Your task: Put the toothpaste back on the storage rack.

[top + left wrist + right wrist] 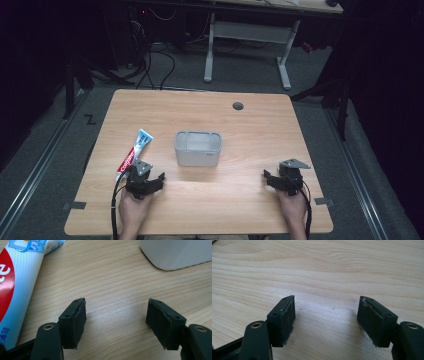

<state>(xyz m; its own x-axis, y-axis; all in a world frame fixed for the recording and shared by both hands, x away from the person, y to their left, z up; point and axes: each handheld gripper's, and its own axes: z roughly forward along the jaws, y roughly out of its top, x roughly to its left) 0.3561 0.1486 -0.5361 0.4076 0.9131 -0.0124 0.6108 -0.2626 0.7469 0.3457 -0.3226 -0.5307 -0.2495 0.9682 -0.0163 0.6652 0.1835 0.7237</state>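
Left gripper sits at the near-left of the table, my hand behind it at the near edge. Jaws are spread wide, nothing between them; in the left gripper view only bare wood shows between the pads.

Toothpaste tube lies flat on the table, just left of and beyond the left gripper, running diagonally with its far end pointing up and to the right. Red and white body, blue at the far end. In the left gripper view the tube runs along the left side, just outside the left jaw. Can't tell whether it touches the jaw.

Grey bin stands upright near the table's middle, to the right of the tube and apart from it. Its near corner shows at the top right of the left gripper view.

Right gripper is at the near-right, well apart from the bin and tube. Jaws also wide apart, holding nothing; bare wood grain between the pads in the right gripper view.
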